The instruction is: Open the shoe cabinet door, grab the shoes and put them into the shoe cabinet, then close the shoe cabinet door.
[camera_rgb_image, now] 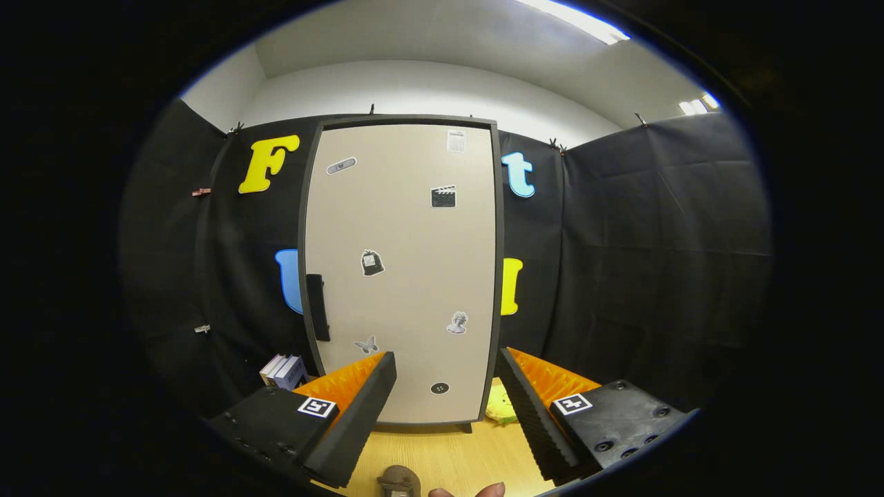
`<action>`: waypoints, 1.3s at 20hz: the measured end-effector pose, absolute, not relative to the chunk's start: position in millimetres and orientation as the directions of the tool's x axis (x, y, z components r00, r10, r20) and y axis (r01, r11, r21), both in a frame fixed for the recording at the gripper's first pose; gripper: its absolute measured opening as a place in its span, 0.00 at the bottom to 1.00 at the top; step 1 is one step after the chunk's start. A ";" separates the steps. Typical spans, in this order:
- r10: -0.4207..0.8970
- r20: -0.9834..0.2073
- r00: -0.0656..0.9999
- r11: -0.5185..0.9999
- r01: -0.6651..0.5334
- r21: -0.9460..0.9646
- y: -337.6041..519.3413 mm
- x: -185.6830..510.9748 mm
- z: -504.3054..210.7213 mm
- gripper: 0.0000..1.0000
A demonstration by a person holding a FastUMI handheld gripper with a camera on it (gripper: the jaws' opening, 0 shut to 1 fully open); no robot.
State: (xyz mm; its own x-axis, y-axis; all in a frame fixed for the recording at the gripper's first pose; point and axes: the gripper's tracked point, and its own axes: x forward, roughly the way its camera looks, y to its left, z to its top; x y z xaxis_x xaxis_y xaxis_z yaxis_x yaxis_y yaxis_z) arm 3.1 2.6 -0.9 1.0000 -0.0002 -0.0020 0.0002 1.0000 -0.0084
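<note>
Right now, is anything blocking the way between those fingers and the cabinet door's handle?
Nothing visible does. The open gripper faces the shut door; its dark handle sits beyond the left finger, with only bare floor ahead.

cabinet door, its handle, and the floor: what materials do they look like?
Cabinet door: matte beige laminated board, likely; flat, even tone, dark edging. Handle: matte black, plastic or coated metal, can't tell which. Floor: light wood-look laminate, faint grain lines. The gripper is open, fingers apart ahead of the shut door.
</note>
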 end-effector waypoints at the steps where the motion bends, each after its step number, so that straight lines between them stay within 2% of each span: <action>1: 0.000 -0.001 1.000 1.000 0.000 -0.010 3.2 3.2 -0.2 0.98; 11: 0.071 0.021 0.997 0.997 -0.071 0.001 56.1 27.3 14.3 0.98; 18: 0.159 0.027 0.987 0.987 -0.160 0.012 140.4 86.0 10.2 0.98; 26: 0.194 -0.003 0.981 0.981 -0.194 0.027 210.7 169.1 -22.2 0.98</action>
